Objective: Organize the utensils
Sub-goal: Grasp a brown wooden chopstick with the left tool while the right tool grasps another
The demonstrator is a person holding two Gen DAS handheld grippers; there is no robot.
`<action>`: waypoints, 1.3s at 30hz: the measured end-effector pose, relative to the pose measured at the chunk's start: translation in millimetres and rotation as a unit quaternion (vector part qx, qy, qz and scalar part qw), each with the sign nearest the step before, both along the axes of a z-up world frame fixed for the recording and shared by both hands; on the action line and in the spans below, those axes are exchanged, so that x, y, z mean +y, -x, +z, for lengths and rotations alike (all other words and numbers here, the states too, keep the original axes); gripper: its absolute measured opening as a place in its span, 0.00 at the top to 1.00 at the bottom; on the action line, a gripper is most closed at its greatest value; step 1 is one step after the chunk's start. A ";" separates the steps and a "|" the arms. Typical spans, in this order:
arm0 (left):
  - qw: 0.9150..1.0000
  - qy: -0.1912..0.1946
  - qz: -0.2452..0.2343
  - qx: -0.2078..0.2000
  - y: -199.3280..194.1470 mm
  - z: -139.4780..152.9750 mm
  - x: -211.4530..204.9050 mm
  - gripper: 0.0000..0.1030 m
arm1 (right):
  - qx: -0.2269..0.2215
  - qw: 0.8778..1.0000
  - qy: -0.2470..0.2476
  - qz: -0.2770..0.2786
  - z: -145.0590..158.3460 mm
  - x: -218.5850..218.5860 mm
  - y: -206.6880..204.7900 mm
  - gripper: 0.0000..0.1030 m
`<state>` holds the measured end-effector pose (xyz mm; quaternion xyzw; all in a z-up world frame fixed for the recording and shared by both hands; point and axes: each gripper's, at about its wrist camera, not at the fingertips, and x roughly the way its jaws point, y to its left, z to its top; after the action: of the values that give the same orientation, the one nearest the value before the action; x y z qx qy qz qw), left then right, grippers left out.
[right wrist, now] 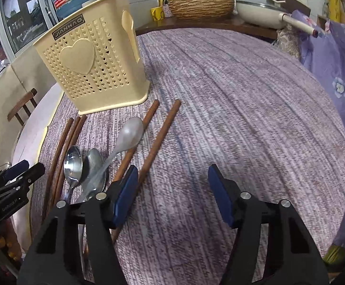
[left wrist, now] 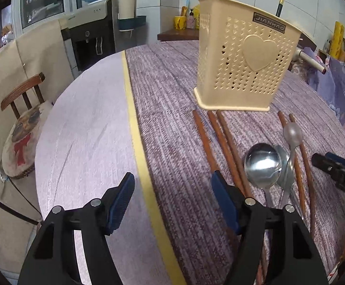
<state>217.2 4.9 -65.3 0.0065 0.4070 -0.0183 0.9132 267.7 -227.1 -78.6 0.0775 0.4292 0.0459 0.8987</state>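
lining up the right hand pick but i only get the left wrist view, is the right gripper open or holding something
observer: The right gripper is open, with nothing between its pads.
operator: where does it sit relative to the chopsticks
observer: The pair of chopsticks nearest it runs under its left finger; only tablecloth shows between the two fingers.

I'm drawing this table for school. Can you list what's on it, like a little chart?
holder: cream basket with a heart, standing upright
chopsticks: five brown ones, lying flat in front of the basket
spoons: two metal, one pale plastic resting across them
left tongs: open, holding nothing
right tongs: open, holding nothing
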 end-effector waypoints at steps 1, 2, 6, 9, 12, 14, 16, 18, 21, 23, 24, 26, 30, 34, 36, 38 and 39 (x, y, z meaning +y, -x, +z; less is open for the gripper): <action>1.000 0.003 -0.003 0.000 -3.3 0.9 -2.8 0.36 | 0.003 1.000 -0.004 0.000 -1.0 1.7 -2.0 0.44; 1.000 0.002 -0.006 0.000 -5.7 1.0 -5.2 0.36 | 0.001 1.000 -0.003 -0.002 -1.0 4.3 -2.9 0.46; 1.000 -0.004 -0.008 0.011 -13.9 -4.6 -15.4 0.44 | 0.002 1.000 0.017 -0.003 -2.0 17.6 -4.5 0.56; 1.000 -0.018 -0.005 0.013 -19.2 -8.5 -21.2 0.47 | -0.002 0.999 0.042 -0.005 -3.0 24.0 -8.9 0.61; 0.999 -0.027 -0.005 0.016 -23.4 -8.4 -24.6 0.50 | 0.000 0.999 0.045 -0.010 -2.4 24.1 -17.9 0.68; 0.999 -0.027 -0.004 0.022 -27.2 -7.4 -24.5 0.51 | 0.000 0.999 0.050 -0.015 -1.9 24.0 -24.4 0.73; 0.999 -0.031 -0.003 0.026 -32.4 -6.5 -24.9 0.52 | 0.001 0.999 0.051 -0.018 -1.8 22.5 -30.5 0.77; 0.999 -0.032 -0.006 0.040 -39.2 -4.9 -26.5 0.54 | 0.003 0.998 0.052 -0.019 -2.1 20.5 -38.0 0.80; 0.998 -0.031 -0.006 0.053 -49.0 -3.1 -28.4 0.55 | 0.006 0.998 0.054 -0.017 -1.5 21.0 -48.1 0.81; 0.998 -0.030 -0.006 0.052 -55.2 -2.8 -29.6 0.56 | 0.007 0.998 0.056 -0.017 -1.2 22.2 -53.6 0.81; 0.998 -0.030 -0.004 0.050 -57.0 -2.5 -29.8 0.58 | 0.007 0.998 0.058 -0.017 -1.4 23.4 -55.0 0.81; 0.998 -0.030 -0.003 0.050 -59.8 -2.0 -31.4 0.63 | 0.006 0.998 0.058 -0.019 -1.8 23.5 -58.0 0.82; 0.998 -0.037 -0.002 0.047 -62.1 -2.3 -35.7 0.75 | 0.005 0.998 0.057 -0.020 -1.9 24.4 -58.6 0.84; 0.998 -0.041 0.001 0.040 -58.8 -3.3 -38.7 0.79 | 0.003 0.998 0.052 -0.022 -2.3 22.6 -58.2 0.86; 0.998 -0.041 0.004 0.037 -57.6 -3.7 -38.2 0.81 | 0.002 0.998 0.056 -0.021 -2.4 22.5 -58.6 0.86; 0.998 -0.039 0.005 0.038 -56.1 -3.6 -38.3 0.85 | 0.001 0.998 0.058 -0.019 -2.2 22.4 -59.2 0.86; 0.999 -0.038 0.006 0.039 -56.4 -3.6 -38.1 0.87 | 0.001 0.998 0.057 -0.019 -2.2 22.1 -59.1 0.86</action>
<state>273.6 -33.2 -68.9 0.0386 0.4424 0.0022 0.8960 326.8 -205.0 -80.8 0.0347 0.4306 0.0043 0.9018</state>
